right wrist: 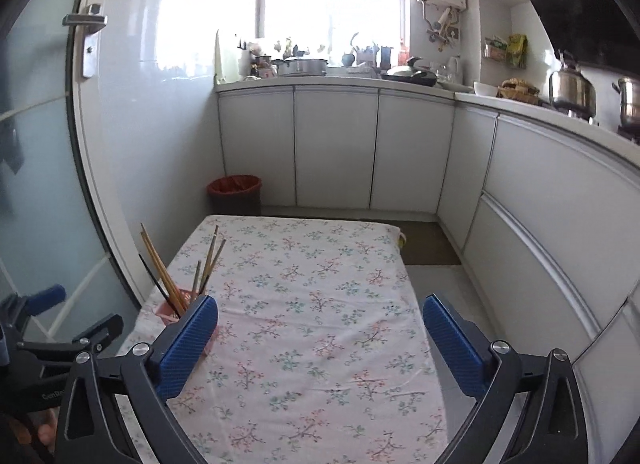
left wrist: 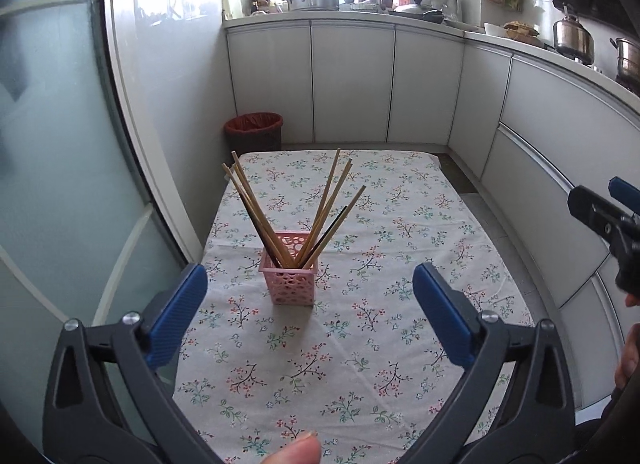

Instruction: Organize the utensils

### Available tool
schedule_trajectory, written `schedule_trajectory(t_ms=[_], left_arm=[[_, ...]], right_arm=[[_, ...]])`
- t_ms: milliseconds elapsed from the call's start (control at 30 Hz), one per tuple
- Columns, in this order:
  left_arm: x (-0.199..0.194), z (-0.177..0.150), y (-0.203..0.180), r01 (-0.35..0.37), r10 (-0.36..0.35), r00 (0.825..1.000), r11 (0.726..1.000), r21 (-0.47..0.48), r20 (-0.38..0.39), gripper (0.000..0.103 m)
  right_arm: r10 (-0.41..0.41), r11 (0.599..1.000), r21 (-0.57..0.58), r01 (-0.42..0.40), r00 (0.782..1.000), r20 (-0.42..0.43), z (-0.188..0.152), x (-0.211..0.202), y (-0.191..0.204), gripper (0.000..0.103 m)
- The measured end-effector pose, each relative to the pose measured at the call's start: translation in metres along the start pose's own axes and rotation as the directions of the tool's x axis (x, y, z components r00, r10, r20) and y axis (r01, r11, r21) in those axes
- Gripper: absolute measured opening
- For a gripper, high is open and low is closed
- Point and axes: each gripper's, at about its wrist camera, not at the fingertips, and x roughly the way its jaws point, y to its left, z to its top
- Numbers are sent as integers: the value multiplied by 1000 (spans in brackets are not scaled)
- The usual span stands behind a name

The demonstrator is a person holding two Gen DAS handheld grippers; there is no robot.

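Observation:
A pink perforated holder (left wrist: 289,282) stands upright on the floral tablecloth (left wrist: 400,224). Several wooden chopsticks (left wrist: 328,204) and a dark one fan out of it. My left gripper (left wrist: 310,304) is open and empty, held above the cloth just short of the holder. My right gripper (right wrist: 320,328) is open and empty over the cloth, to the right of the holder (right wrist: 168,310), which its left finger (right wrist: 188,344) partly hides. The right gripper also shows at the right edge of the left wrist view (left wrist: 608,220). The left gripper shows at the left edge of the right wrist view (right wrist: 52,324).
White cabinets (left wrist: 352,80) run along the far and right sides, with pots and a kettle (left wrist: 572,38) on the counter. A red-lined bin (left wrist: 254,132) stands on the floor beyond the table. A glass door (left wrist: 48,144) is at the left.

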Motion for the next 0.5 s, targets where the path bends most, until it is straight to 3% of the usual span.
schedule_trajectory(t_ms=[200, 500], left_arm=[[-20, -1, -2, 18, -16, 998, 999, -35, 58, 102], [-25, -3, -5, -2, 5, 996, 999, -35, 88, 102]], right_arm=[[10, 999, -41, -9, 1000, 14, -6, -17, 7, 103], [6, 1000, 1, -6, 1000, 11, -5, -15, 2, 103]])
